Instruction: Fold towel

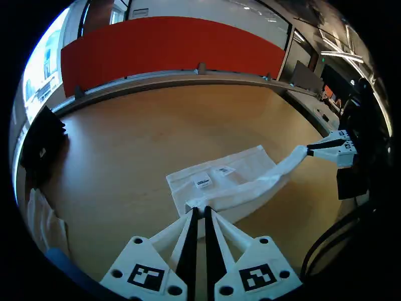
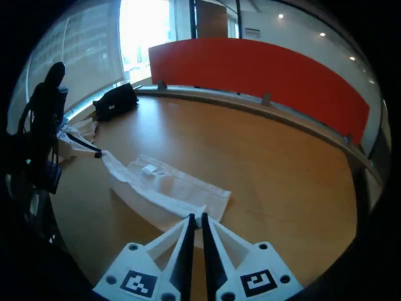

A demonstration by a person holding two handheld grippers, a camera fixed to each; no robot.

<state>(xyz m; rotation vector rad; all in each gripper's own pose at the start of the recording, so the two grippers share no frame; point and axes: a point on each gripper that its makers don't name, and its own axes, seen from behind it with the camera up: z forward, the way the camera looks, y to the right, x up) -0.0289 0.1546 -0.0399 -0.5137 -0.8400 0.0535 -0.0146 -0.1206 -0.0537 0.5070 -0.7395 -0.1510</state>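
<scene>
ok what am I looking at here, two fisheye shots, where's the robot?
No robot: a person carries two handheld two-finger grippers, each with a fisheye camera looking out past its jaws. One picture is from the left gripper, the other from the right gripper; each also catches the other gripper off to the side. A white towel lies on a wooden table, with a red screen behind. Both pairs of jaws are shut on one towel edge, lifted between them.
</scene>
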